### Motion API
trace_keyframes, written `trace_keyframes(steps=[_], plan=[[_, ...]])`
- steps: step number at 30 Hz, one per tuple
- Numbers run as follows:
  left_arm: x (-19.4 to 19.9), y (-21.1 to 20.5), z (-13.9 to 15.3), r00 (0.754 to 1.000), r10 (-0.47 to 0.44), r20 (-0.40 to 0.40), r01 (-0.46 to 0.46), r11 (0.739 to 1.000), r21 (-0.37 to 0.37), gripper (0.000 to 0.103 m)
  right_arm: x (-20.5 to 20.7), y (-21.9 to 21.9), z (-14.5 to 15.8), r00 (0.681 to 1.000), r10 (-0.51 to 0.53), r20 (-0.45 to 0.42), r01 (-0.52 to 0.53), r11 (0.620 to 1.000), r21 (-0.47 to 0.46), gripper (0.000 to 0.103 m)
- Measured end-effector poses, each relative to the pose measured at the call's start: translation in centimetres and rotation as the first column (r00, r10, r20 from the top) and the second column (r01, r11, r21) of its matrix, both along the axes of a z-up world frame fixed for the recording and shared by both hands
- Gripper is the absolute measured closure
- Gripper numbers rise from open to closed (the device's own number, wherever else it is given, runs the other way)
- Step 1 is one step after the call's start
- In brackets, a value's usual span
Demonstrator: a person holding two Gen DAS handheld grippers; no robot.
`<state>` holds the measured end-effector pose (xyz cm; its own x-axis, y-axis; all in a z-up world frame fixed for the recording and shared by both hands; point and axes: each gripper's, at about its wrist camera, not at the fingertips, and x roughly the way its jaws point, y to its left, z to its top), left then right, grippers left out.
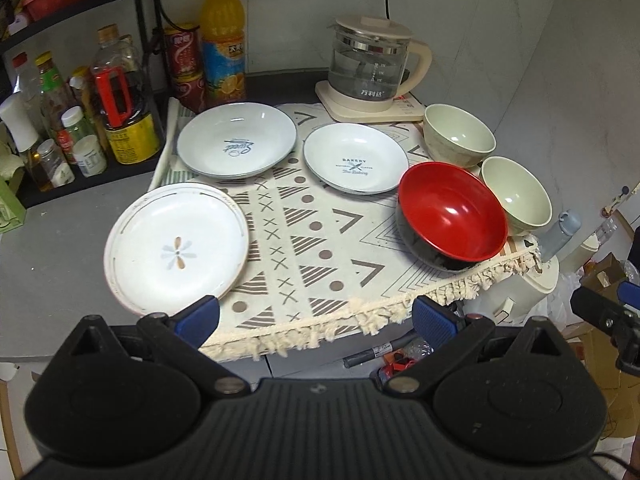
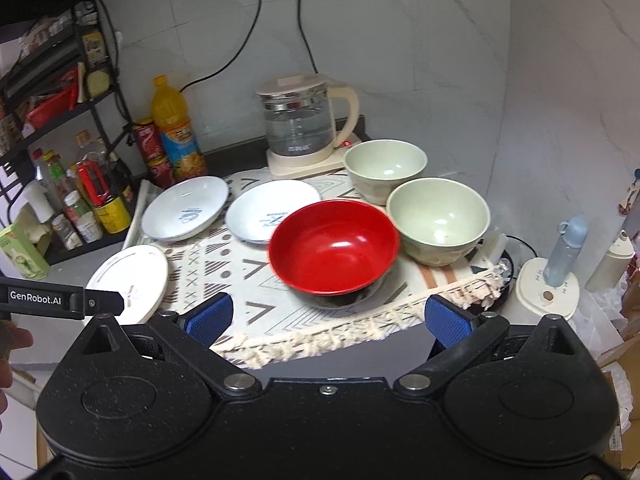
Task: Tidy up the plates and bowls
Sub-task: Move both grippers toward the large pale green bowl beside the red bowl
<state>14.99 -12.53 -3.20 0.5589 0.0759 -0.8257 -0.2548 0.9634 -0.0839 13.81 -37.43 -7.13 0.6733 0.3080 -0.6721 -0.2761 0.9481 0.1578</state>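
On a patterned cloth (image 1: 320, 240) (image 2: 224, 268) lie three white plates: a flower plate (image 1: 176, 248) (image 2: 130, 280) at the front left, a "Sweet" plate (image 1: 237, 140) (image 2: 185, 208) behind it, and a "Bakery" plate (image 1: 355, 164) (image 2: 264, 214) in the middle. A red bowl (image 1: 452, 212) (image 2: 334, 254) stands at the front right, with two pale green bowls (image 1: 458, 134) (image 1: 516, 196) (image 2: 385, 168) (image 2: 438, 218) behind and beside it. My left gripper (image 1: 316, 316) hangs open before the cloth's fringe. My right gripper (image 2: 328, 320) is open too, just short of the red bowl.
A glass kettle (image 1: 372, 64) (image 2: 300, 124) on its base stands at the back. Bottles and cans (image 1: 222, 40) (image 2: 172, 128) fill a rack on the left. A grey bottle (image 2: 566, 248) and white appliance sit low right. The table edge lies under the fringe.
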Motion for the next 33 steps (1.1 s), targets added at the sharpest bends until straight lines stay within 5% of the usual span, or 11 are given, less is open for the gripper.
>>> trace_keyframes(steps=[14, 33], plan=[[8.8, -3.7, -1.0, 0.994, -0.109, -0.015, 0.109, 0.994, -0.019, 0.002, 5.9, -2.8, -2.1, 0.992, -0.114, -0.055, 0.114, 0.993, -0.001, 0.000], [23.4, -10.3, -3.6, 0.948, -0.315, -0.035, 0.312, 0.947, -0.077, 0.004, 14.1, -6.6, -6.4, 0.936, -0.335, -0.108, 0.332, 0.942, -0.047, 0.000]])
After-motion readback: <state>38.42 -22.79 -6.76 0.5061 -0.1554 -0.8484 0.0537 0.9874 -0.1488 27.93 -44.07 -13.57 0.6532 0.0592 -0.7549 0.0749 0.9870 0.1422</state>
